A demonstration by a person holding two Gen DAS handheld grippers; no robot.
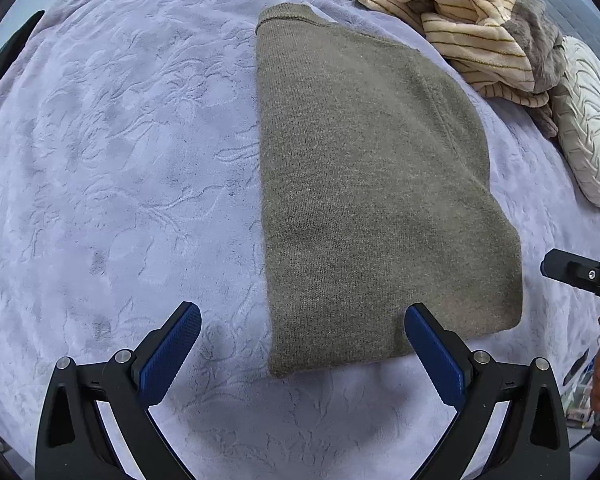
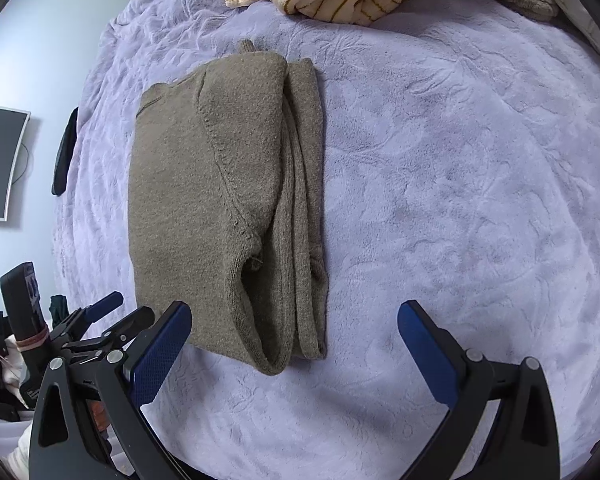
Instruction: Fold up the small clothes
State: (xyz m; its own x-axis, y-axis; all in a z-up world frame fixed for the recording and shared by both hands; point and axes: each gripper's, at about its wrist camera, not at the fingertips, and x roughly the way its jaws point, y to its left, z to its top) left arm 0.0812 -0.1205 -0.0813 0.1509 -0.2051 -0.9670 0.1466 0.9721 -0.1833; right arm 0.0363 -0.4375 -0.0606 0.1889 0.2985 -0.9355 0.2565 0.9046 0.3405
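a: so what are you looking at right now?

b: biggest thing is the bed, covered by a lilac embossed blanket (image 1: 120,160) that fills both views. your olive knit sweater (image 1: 372,184) lies flat on it, folded into a long rectangle. in the right wrist view you can see the folded layers and a sleeve stacked along its right edge.

a: anything else on the bed?

b: a cream striped fleece garment (image 1: 468,20) is bunched up at the far end, apart from the sweater, and a round pleated white cushion (image 1: 588,120) sits just beside it.

a: and your tools?

b: your left tool (image 1: 302,322) is spread wide and released, hanging over the sweater's near left corner, nothing between the pads. your right tool (image 2: 294,320) is also fully spread and released, above the sweater's near right end, not pinching any fabric.
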